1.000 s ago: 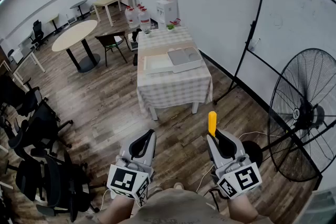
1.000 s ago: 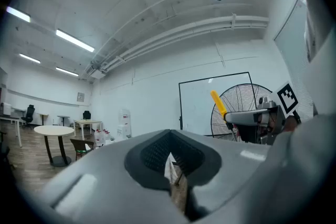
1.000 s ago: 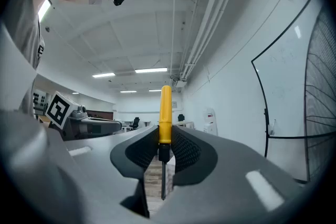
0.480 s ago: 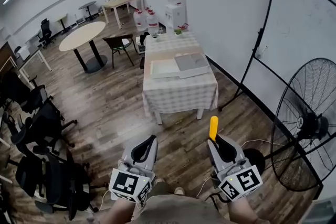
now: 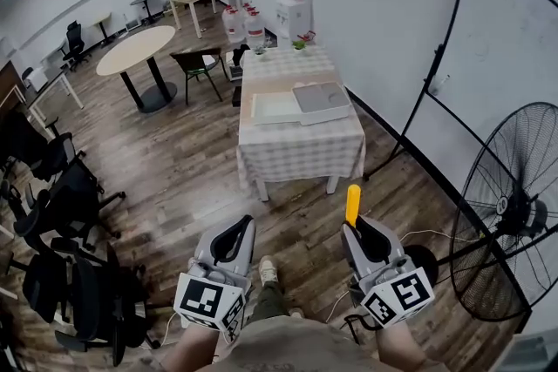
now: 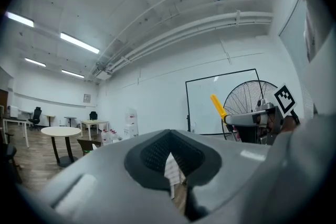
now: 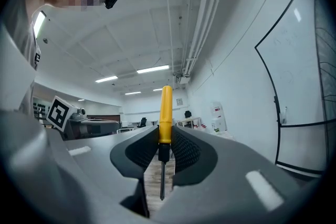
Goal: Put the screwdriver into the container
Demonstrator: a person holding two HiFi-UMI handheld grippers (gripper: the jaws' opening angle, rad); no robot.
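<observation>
Head view puts both tools low in the near field, over bare wooden floor (image 5: 174, 170), with the checked-cloth table (image 5: 301, 148) well apart from them on the far side. The right gripper (image 5: 356, 226) is clamped on the screwdriver (image 5: 352, 203). From its own view I read the jaws pressed on the lower end of the yellow handle, just above the dark collar. Most of the handle stands out beyond the tips and the metal shaft runs back toward the gripper body. The long axis therefore lies along the jaws, handle end pointing far, roughly toward the table. The left gripper (image 5: 237, 229) has its jaws together with nothing between them. On the table a white tray (image 5: 277, 107) and a grey tray (image 5: 321, 98) lie touching side by side. I take one of them for the container, but I cannot tell which from here. The table sits far and a little left of the loaded tool, and the grey tray is on that tool's side. I judge the carry is not finished and must cross that floor before any lowering.
</observation>
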